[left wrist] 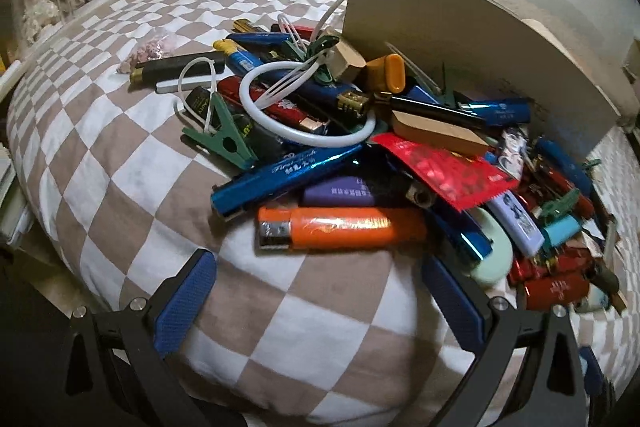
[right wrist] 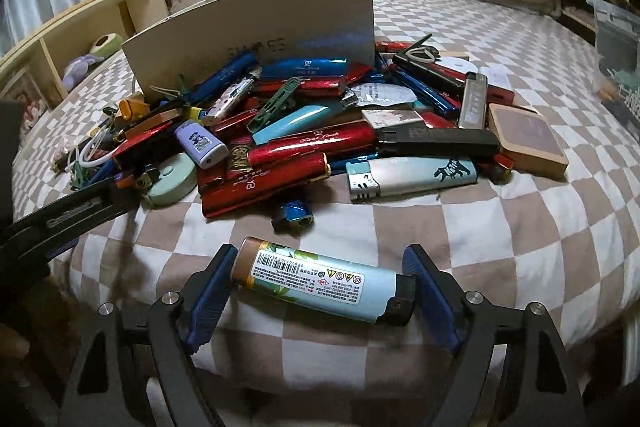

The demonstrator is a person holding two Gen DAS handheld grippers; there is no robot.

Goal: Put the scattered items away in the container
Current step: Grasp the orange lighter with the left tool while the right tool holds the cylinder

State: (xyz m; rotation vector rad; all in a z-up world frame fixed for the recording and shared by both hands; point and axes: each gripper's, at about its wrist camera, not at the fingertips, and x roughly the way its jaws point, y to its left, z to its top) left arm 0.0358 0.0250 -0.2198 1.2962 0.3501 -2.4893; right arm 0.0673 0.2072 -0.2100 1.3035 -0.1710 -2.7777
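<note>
Right gripper (right wrist: 320, 291) is clamped end to end on a pale blue lighter (right wrist: 320, 285): one pad is pressed on the gold base, the other on the black cap. The lighter is held crosswise and slightly tilted, clear of the heap, just in front of the pile (right wrist: 304, 131); the lengthwise grip was likely chosen because that gives two flat ends to press on.

The pile is spread on the checked bedspread (right wrist: 500, 235) against the front of the pale box (right wrist: 256, 39), taken here to be the container; its inside is not visible, so what is already in it cannot be told. A silver-and-blue lighter (right wrist: 412, 179) and a small blue lighter head (right wrist: 294, 219) are lying at the near edge of the pile. A square wooden-edged case (right wrist: 528, 139) is resting at its right edge.

Left gripper (left wrist: 316, 307) is held with jaws apart and nothing between them, just short of an orange lighter (left wrist: 340, 227) at the near edge of the pile, probably lined up as the next pick. A white ring (left wrist: 304, 107) and green clips (left wrist: 224, 135) are tangled on top of the pile, so snagging is a risk there.
</note>
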